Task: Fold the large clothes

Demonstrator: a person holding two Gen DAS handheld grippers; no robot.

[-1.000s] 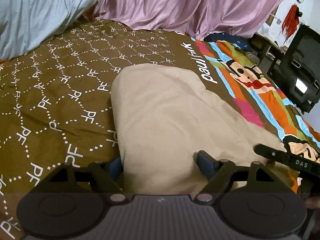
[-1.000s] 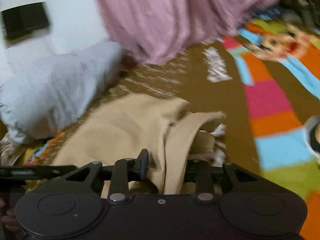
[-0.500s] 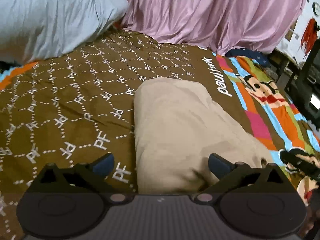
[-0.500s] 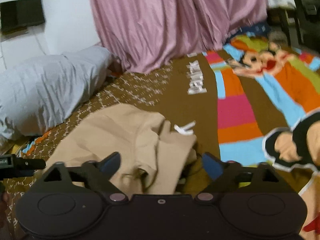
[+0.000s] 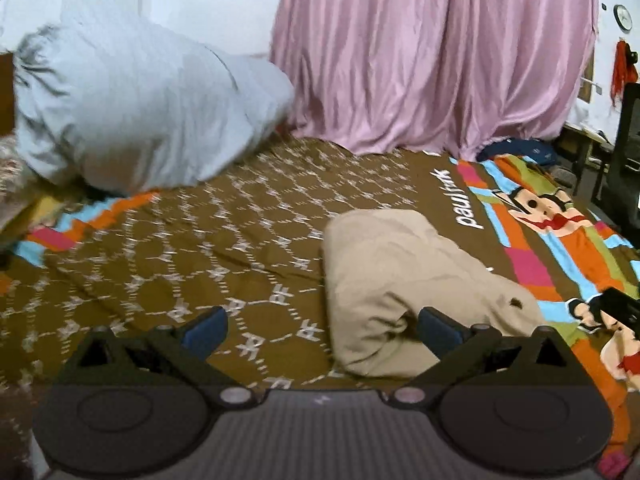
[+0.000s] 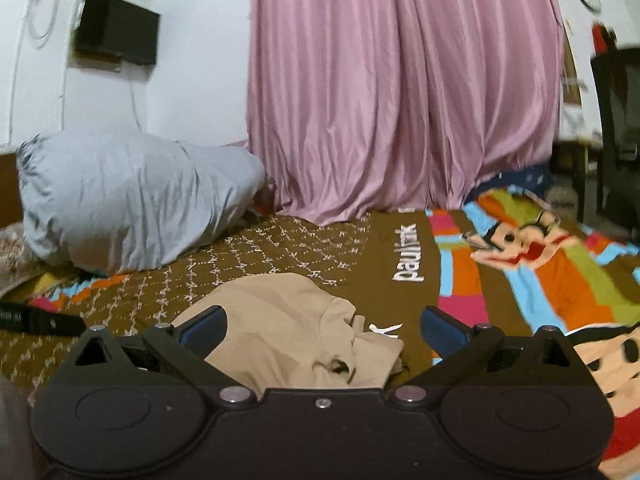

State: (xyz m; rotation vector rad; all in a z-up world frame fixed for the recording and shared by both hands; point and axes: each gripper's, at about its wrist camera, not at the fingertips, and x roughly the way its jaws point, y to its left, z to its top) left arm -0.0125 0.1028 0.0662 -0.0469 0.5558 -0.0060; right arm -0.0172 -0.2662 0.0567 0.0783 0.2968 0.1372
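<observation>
The folded beige garment (image 5: pixel 404 280) lies on the brown patterned bedspread (image 5: pixel 180 256), well in front of the pink curtain (image 5: pixel 436 56). Both the left claw (image 5: pixel 322 326) and the right claw (image 6: pixel 322 326) are spread wide, gripping nothing, above the garment's near edge.

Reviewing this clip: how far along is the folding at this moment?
Done: the beige garment lies as a compact folded bundle on the brown patterned bedspread. In hand: nothing; the left gripper and right gripper are both open, off the cloth. Left: its near end looks rumpled, so possibly some tidying.
</observation>
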